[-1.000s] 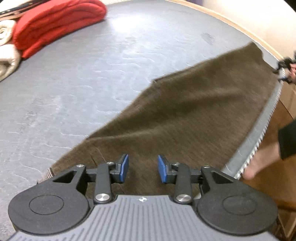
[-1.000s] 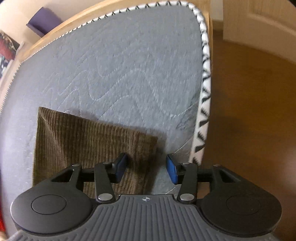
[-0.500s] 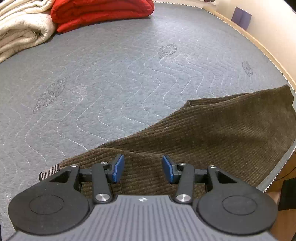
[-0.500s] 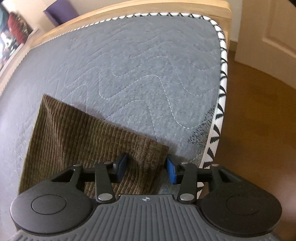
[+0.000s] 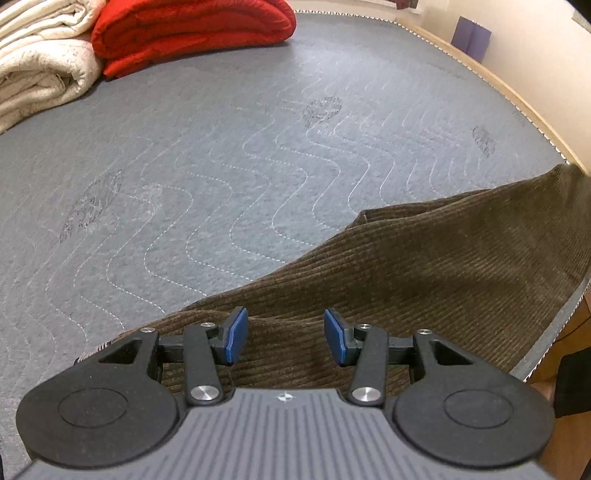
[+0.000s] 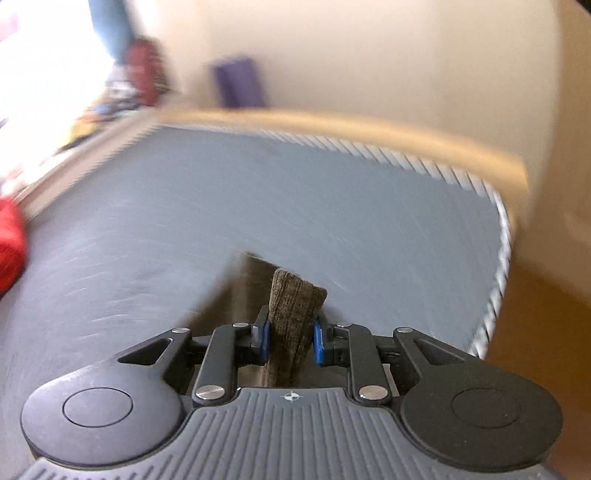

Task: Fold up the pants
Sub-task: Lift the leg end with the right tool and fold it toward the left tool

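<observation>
The brown corduroy pants (image 5: 424,269) lie on the grey quilted mattress (image 5: 221,166), stretching from near the camera to the right edge. My left gripper (image 5: 282,336) is open just above the near end of the pants, its blue pads either side of a raised ridge of cloth. My right gripper (image 6: 291,338) is shut on a bunched corner of the pants (image 6: 293,306), which stands up between the pads, lifted off the mattress (image 6: 295,206). The right wrist view is motion-blurred.
A folded red blanket (image 5: 192,33) and a cream blanket (image 5: 37,62) lie at the far left of the mattress. A wooden bed frame (image 5: 517,99) runs along the right edge by the wall. The mattress corner (image 6: 498,221) and brown floor (image 6: 546,314) are at the right.
My right gripper closed on the pants corner and lifted it, swinging its view upward. My left gripper stayed open and lowered closer to the pants' near end.
</observation>
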`<state>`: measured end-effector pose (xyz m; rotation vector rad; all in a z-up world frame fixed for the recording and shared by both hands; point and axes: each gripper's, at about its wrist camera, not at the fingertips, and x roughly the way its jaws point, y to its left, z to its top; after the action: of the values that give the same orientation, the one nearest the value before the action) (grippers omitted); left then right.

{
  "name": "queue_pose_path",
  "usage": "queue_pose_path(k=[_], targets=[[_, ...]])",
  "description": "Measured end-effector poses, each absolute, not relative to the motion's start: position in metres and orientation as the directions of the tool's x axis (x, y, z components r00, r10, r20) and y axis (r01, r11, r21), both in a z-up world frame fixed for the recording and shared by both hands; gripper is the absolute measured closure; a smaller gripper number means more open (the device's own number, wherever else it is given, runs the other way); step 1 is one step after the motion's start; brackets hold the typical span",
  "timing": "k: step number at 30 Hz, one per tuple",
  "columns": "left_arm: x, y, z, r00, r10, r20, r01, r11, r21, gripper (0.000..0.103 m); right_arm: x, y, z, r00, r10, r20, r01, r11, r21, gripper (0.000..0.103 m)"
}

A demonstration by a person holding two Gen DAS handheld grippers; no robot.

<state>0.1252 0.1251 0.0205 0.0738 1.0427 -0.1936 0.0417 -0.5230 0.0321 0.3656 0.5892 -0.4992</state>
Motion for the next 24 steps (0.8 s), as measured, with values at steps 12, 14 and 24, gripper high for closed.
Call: queue_pose_path(k=[12,14,24], targets=[[0.121,0.128,0.026,0.502,-0.135,-0.855,0.195,0.98,-0.04,0.052,-0.059,-0.123,-0.004,0.751,0.262,-0.607,-0.51,0.813,-0.28,0.067],[0.119,0.13,0.026,0.501,-0.135,-0.855,0.196,0.98,-0.041,0.051,-0.074,-0.088,-0.044,0.56,0.325,-0.763,-0.674,0.714,-0.191,0.067],[0.115,0.137,0.031,0.513,-0.146,-0.846,0.19,0.98,-0.054,0.047,-0.096,-0.086,-0.036,0.562,0.381,-0.734,-0.734,0.64,-0.229,0.062]])
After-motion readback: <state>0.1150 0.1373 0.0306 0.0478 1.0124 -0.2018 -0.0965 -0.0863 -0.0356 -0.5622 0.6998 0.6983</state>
